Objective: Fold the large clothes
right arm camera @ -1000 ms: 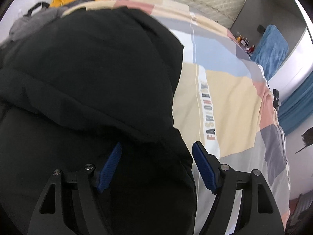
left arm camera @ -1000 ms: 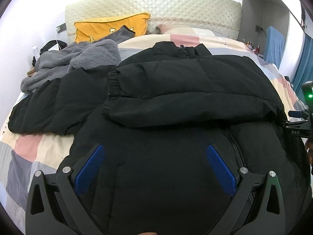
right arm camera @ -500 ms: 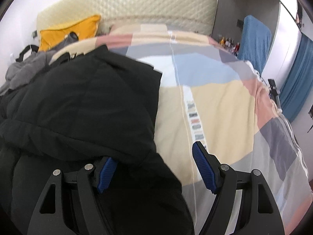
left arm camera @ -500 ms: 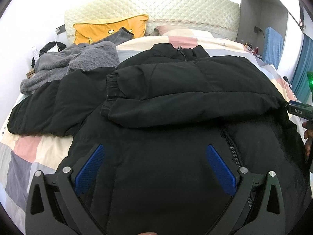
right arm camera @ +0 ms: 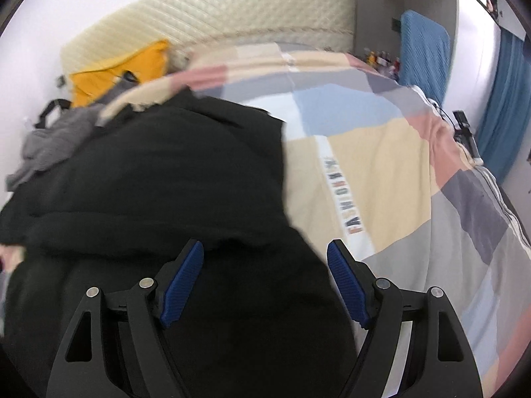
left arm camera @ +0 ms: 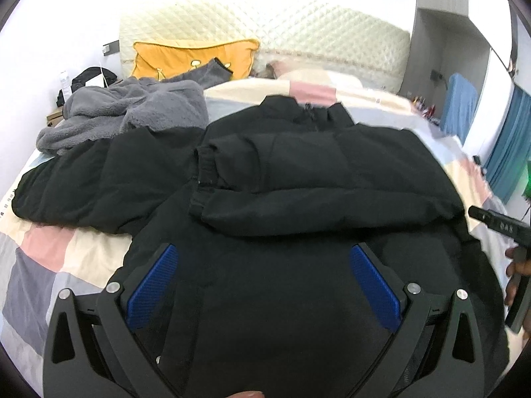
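A large black puffer jacket (left arm camera: 298, 265) lies front up on the patchwork bed, collar toward the headboard. Its right sleeve (left arm camera: 315, 192) is folded across the chest, cuff to the left. Its other sleeve (left arm camera: 99, 182) lies spread out to the left. My left gripper (left arm camera: 262, 278) is open and empty above the jacket's lower front. My right gripper (right arm camera: 265, 282) is open and empty over the jacket's right edge (right arm camera: 199, 182); its body shows at the right edge of the left wrist view (left arm camera: 497, 225).
A grey fleece garment (left arm camera: 132, 109) lies heaped at the bed's far left by a yellow pillow (left arm camera: 192, 56) and the quilted headboard (left arm camera: 298, 33). The patchwork quilt (right arm camera: 381, 172) lies bare to the jacket's right. A blue chair (right arm camera: 421, 49) and blue curtain (right arm camera: 504, 106) stand at right.
Both grippers have pulled back and lifted a little from the jacket. The right gripper has swung its view toward the headboard. The sleeve stays folded across the chest.
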A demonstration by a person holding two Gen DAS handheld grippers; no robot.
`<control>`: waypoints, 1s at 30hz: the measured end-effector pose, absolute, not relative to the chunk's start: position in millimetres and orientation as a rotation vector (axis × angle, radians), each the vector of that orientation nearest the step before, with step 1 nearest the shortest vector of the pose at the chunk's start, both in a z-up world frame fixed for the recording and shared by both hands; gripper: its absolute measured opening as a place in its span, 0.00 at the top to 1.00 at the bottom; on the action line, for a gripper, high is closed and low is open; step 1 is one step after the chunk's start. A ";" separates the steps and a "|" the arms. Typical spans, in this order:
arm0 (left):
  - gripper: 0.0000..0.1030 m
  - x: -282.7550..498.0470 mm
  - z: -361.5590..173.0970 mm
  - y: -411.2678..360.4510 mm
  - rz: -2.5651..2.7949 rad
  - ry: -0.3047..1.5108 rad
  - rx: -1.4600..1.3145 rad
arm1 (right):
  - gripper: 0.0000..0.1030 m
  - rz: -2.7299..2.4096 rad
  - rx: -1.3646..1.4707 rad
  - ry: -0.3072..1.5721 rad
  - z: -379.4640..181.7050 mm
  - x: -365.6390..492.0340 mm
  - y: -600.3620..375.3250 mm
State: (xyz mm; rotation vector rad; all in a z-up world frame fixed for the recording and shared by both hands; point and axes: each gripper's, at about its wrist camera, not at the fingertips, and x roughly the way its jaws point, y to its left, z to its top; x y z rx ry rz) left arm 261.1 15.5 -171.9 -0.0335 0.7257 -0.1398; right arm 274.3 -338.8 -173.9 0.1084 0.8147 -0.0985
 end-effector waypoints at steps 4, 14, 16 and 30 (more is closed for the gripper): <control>0.00 246.9 -157.5 16.7 -0.185 0.709 -0.060 | 0.25 -0.052 0.053 0.719 -142.8 236.0 -311.9; 0.00 195.8 -138.6 17.1 -0.214 0.625 -0.076 | 0.19 0.010 0.049 0.534 -98.3 149.7 -281.8; 0.00 186.4 -136.1 16.8 -0.213 0.613 -0.068 | 0.17 0.039 0.059 0.487 -93.8 132.1 -279.0; 0.00 156.3 -133.6 23.0 -0.248 0.549 -0.084 | 0.09 0.083 0.083 0.451 -96.4 74.2 -264.8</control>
